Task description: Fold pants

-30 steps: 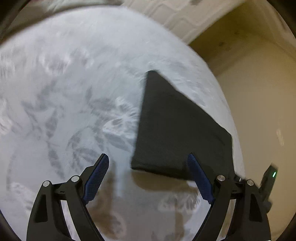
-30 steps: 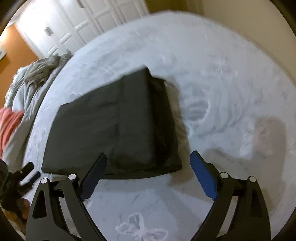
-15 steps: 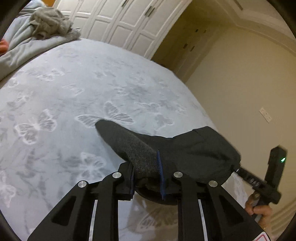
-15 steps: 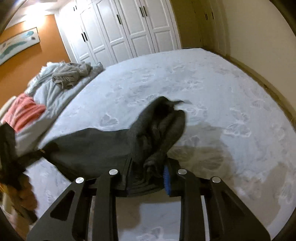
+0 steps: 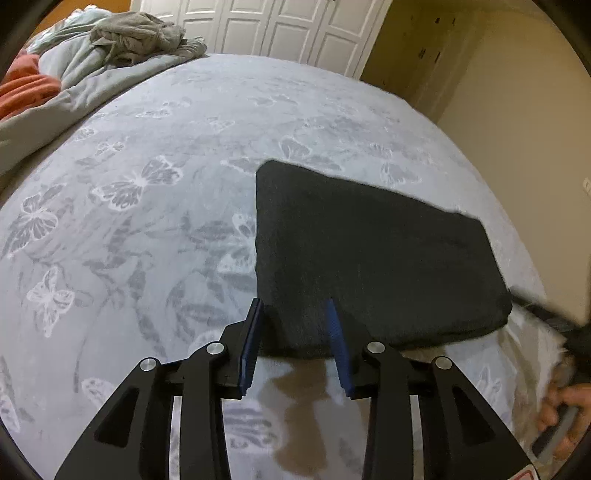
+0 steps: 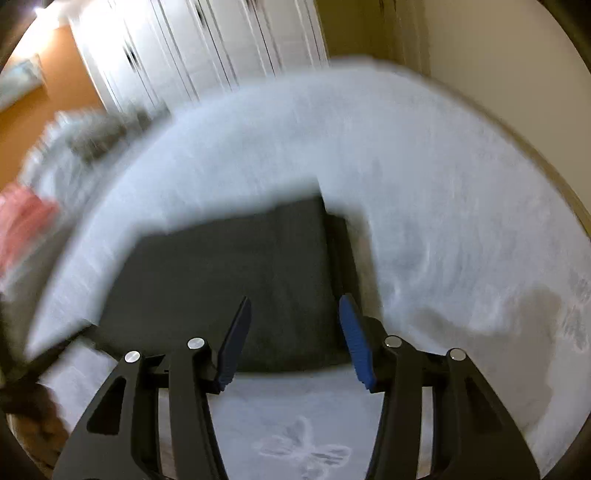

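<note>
Opening, both the left gripper (image 5: pixel 295 332) and right gripper (image 6: pixel 293 332) seemingly free the pants' (image 5: pixel 369 266) near edge

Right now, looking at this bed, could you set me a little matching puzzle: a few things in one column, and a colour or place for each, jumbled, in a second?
Things:
1. folded pants
2. bedspread
3. crumpled grey garment
4. orange cloth

Descriptions:
A. pale with a butterfly print
B. at the far left edge, beside the rumpled bedding
C. dark, lying flat just ahead of the left hand-held gripper
D. heaped on the rumpled bedding near the white doors

Pairs: 1-C, 2-A, 3-D, 4-B
</note>
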A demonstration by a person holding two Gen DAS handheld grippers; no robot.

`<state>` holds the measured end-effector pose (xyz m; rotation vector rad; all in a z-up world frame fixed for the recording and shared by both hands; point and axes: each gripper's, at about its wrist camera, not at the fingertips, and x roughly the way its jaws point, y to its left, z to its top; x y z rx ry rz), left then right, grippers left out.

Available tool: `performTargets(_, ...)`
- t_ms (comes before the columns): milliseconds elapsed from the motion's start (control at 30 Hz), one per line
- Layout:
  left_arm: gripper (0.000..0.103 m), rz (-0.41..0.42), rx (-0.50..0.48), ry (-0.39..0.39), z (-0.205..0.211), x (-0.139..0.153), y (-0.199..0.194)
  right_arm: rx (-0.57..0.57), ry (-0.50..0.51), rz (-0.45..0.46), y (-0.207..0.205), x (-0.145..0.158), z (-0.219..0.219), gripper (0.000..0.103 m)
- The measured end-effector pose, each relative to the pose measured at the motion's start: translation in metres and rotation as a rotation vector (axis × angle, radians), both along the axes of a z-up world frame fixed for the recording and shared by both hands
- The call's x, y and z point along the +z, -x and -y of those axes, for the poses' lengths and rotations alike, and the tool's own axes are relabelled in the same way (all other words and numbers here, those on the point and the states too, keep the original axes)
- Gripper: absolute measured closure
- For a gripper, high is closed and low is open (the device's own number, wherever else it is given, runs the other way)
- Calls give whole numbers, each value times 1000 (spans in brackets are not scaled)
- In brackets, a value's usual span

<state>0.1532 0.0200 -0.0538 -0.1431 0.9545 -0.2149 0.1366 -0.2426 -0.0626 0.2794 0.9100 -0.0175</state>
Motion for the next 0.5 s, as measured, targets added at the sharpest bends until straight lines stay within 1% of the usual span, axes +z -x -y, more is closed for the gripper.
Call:
performTargets(33, 70, -1, 1, -10, -1, -1, 3, -11, -8, -67, -5, -20, 6, 51)
performTargets(67, 70, 1, 3, -18, 0, -2, 1, -26, -47, -59, -4, -29, 12, 45)
performTargets(100, 69, 4, 3, -16, -1, -1, -1, -59, -78, -23, -1, -26, 18, 43)
performTargets(133, 62, 3, 5, -5, -3, -3, -4, -70, -77, -28, -2, -23, 20, 41)
performTargets(167, 57, 2, 8, 11, -4, -2, -3, -71, -72, -14, -2, -17, 21, 36)
performTargets(200, 47, -1, 11, 32, -5, -2, -4, -78, -57, 10, -1, -14, 22, 31)
performTargets(233, 44, -4, 15, 41, -7, -2, -2, -89, -39, 16, -2, -14, 24, 24)
performTargets(267, 44, -8, 14, 46, -7, -5, -4, -97, -30, 9, -5, -16, 25, 23)
performTargets(300, 44, -19, 6, 40, -4, -7, -6, -91, -42, -18, -8, -23, 25, 25)
performTargets(333, 44, -30, -5, 35, -2, -10, -8, -69, -76, -47, -14, -31, 24, 42)
performTargets(367, 44, -35, -13, 32, 0, -12, -10, -41, -131, -63, -16, -38, 25, 50)
performTargets(400, 46, -38, -22, 30, 2, -15, -13, -39, -172, -60, -15, -40, 25, 56)
performTargets(433, 56, -45, -32, 24, 3, -17, -16, -21, -174, -63, -19, -34, 26, 71)
performTargets(467, 62, -49, -31, 13, 3, -19, -18, 3, -170, -65, -18, -29, 21, 75)
performTargets(500, 66, -50, -17, -1, 1, -20, -21, 14, -164, -57, -12, -17, 18, 75)
